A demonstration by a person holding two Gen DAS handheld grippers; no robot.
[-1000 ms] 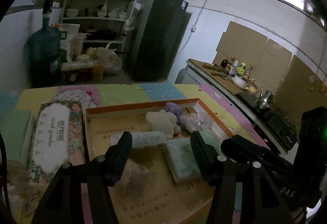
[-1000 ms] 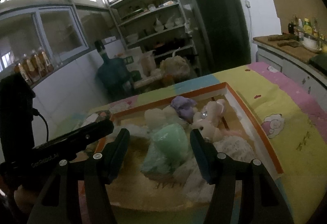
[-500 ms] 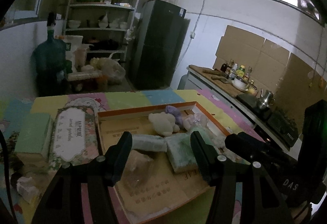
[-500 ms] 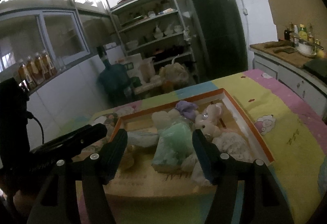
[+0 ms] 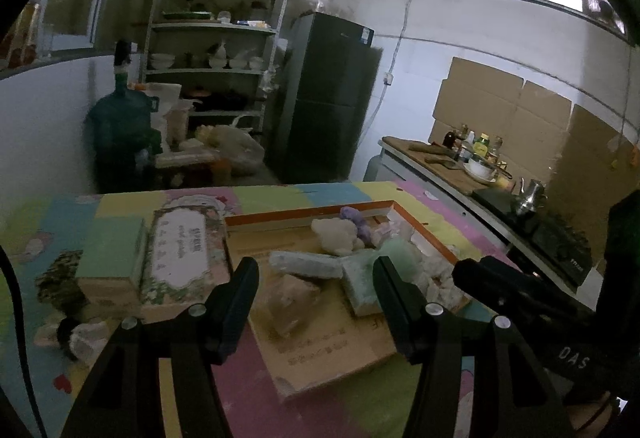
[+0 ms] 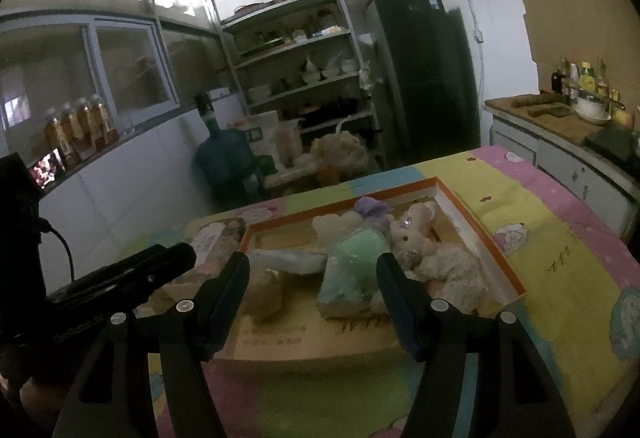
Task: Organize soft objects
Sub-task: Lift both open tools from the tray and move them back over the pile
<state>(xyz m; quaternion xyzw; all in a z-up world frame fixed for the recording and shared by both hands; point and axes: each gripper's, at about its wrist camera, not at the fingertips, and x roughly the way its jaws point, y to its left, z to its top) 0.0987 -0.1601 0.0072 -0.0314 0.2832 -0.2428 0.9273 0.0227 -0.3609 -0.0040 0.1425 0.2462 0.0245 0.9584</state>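
A shallow orange-rimmed cardboard box [image 5: 308, 213] lies on a colourful mat and holds several soft things. A cream plush [image 5: 336, 236] and a purple plush [image 5: 354, 218] sit at its far side, with a rolled pale-blue towel [image 5: 306, 264], a folded mint cloth [image 5: 362, 278] and a beige lump [image 5: 294, 302] nearer. In the right wrist view a pink plush bear [image 6: 414, 234] and a white fluffy piece [image 6: 452, 266] lie along the right wall. My left gripper [image 5: 314, 278] and my right gripper [image 6: 312, 274] hover open before the box, side by side, nothing between their fingers.
Left of the box lie a floral-lidded box [image 5: 182, 254], a green box [image 5: 112, 254] and a small doll [image 5: 74, 332]. A counter with a stove [image 5: 540, 226] runs along the right. Behind the table stand a water jug [image 5: 120, 130], shelves and a dark fridge [image 5: 328, 98].
Both grippers have drawn back from the box and risen a little, so more of the mat and the boxes at the left show. The right jaws have widened slightly.
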